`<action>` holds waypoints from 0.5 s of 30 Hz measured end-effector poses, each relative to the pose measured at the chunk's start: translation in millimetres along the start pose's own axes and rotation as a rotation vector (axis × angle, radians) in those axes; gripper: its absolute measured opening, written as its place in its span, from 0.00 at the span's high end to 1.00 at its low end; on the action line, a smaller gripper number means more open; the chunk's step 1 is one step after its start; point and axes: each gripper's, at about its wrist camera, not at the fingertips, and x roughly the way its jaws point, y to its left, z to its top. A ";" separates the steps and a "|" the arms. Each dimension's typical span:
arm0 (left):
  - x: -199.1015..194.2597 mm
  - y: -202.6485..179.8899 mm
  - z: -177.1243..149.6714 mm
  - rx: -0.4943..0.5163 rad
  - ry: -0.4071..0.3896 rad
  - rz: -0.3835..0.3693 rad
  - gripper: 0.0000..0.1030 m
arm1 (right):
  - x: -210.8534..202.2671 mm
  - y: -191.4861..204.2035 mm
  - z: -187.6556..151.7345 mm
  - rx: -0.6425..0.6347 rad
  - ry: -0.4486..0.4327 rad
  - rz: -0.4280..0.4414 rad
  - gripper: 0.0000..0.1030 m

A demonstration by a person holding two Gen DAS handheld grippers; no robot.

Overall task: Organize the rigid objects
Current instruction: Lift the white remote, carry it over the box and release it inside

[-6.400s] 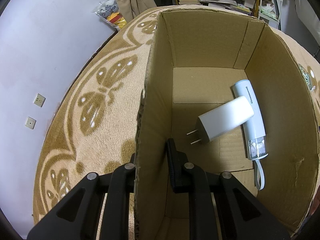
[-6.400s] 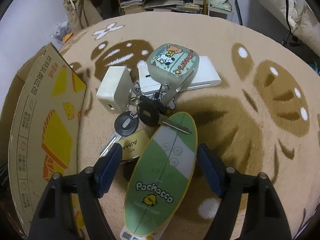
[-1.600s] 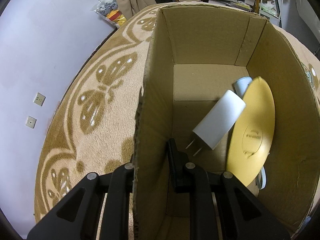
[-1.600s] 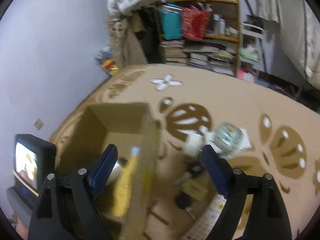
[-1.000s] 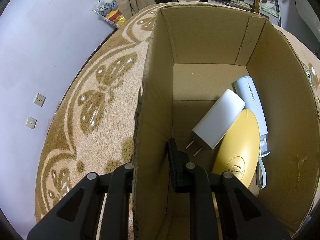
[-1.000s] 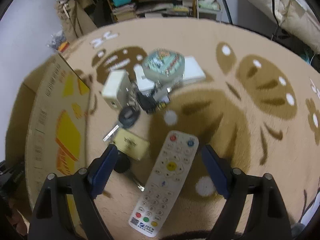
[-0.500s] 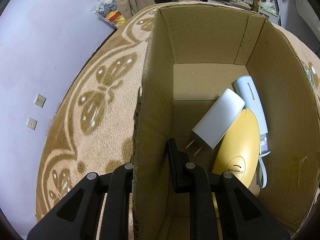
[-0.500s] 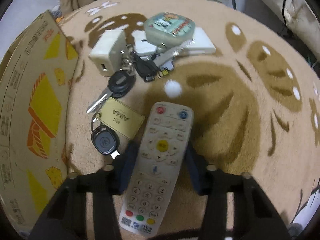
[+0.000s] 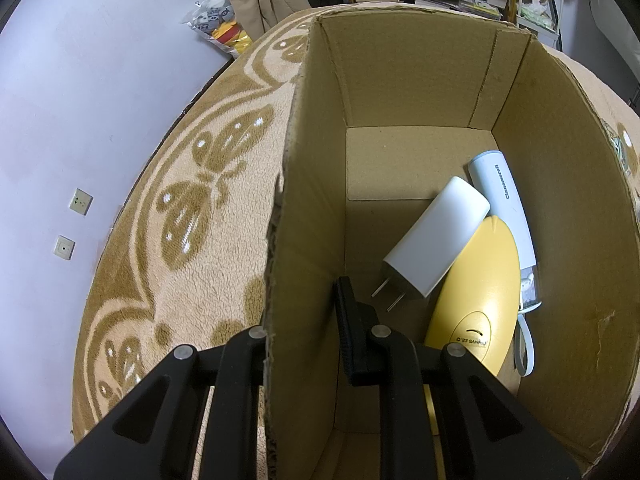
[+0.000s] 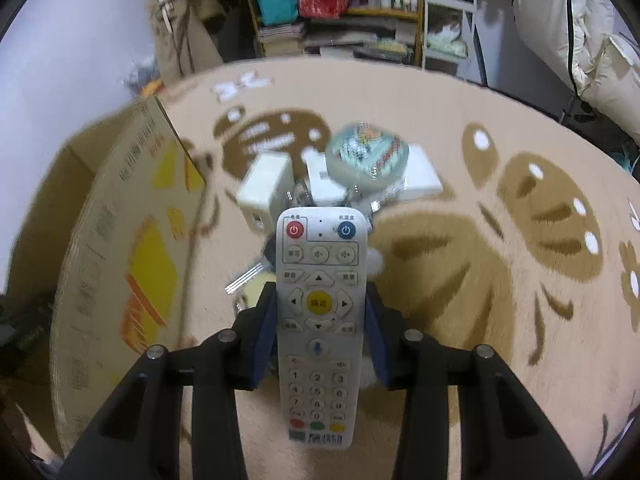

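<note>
Three things already lay in the box (image 9: 400, 80): a charger (image 9: 436, 236), a yellow case (image 9: 476, 296) and a blue tube (image 9: 506, 208). The left gripper (image 9: 304, 332) was clenched on the box wall. The right gripper (image 10: 320, 320) gripped the remote (image 10: 320, 312), lifted above the rug (image 10: 500, 280); keys, an adapter (image 10: 264, 188) and other things remained beside the box.

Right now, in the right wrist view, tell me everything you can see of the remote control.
The remote control is a long, white, plastic-looking handset with its button face toward the camera. Red and blue power buttons sit at its far end, a yellow centre key inside arrow keys, number keys below, and red, green and yellow keys near a barcode label. The right claw is shut on its long edges, blue pads pressing both sides. It looks lifted above the patterned blanket.
</note>
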 end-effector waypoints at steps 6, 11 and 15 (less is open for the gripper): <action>0.0 -0.1 0.0 0.000 0.000 0.000 0.83 | -10.9 1.1 19.4 0.013 -0.084 0.060 0.57; 0.0 -0.2 -0.1 0.001 0.001 0.000 0.83 | -26.5 4.8 27.0 0.014 -0.144 0.094 0.57; 0.4 -0.2 0.3 0.000 0.001 0.000 0.83 | -41.0 13.6 36.7 -0.018 -0.183 0.106 0.57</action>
